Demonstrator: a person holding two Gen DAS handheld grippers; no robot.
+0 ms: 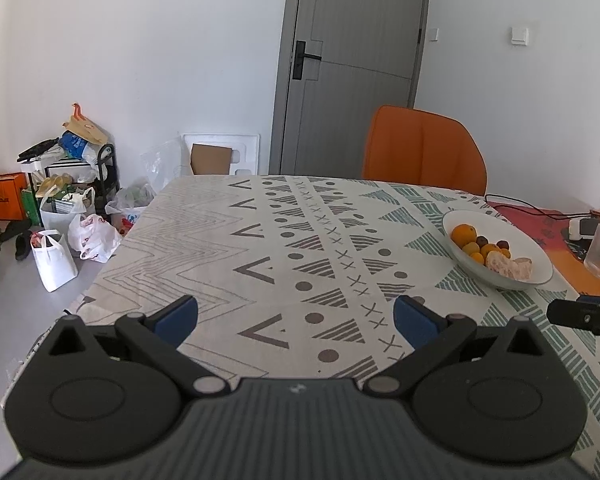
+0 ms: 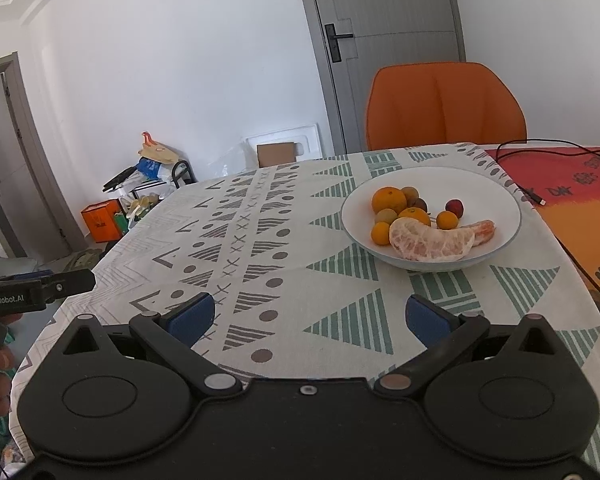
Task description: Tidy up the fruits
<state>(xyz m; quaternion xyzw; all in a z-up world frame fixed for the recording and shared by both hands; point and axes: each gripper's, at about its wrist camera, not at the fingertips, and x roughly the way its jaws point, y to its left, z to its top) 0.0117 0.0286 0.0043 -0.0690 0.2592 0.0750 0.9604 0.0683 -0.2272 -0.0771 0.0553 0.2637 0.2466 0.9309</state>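
Surface: patterned tablecloth [image 2: 260, 240] covers the table and fills the lower half of both wrist views.
Left gripper [image 1: 296, 320]: lower centre of the left wrist view; jaws spread wide, nothing between the blue pads, nothing touched; only cloth lies ahead of it.
Right gripper [image 2: 308, 318]: lower centre of the right wrist view; jaws spread wide, empty, clear of the cloth as far as can be judged.
Bowl [image 2: 500, 192]: white, centre right of the right wrist view, ahead of the right gripper and slightly to its right; at the right edge of the left wrist view.
Fruit: all of it lies inside the bowl: a large orange [image 2: 388, 200], smaller oranges, brownish and red small fruits, and a peeled citrus segment [image 2: 428, 242] at the near rim.
Key relation: the right gripper is the nearer one; the segment's long axis runs left to right across the line of approach.
Next-move judgement: a forward reach with the right gripper seems most direct.
Background: orange chair [image 2: 444, 104] behind the table, grey door [image 2: 384, 20] upper centre.
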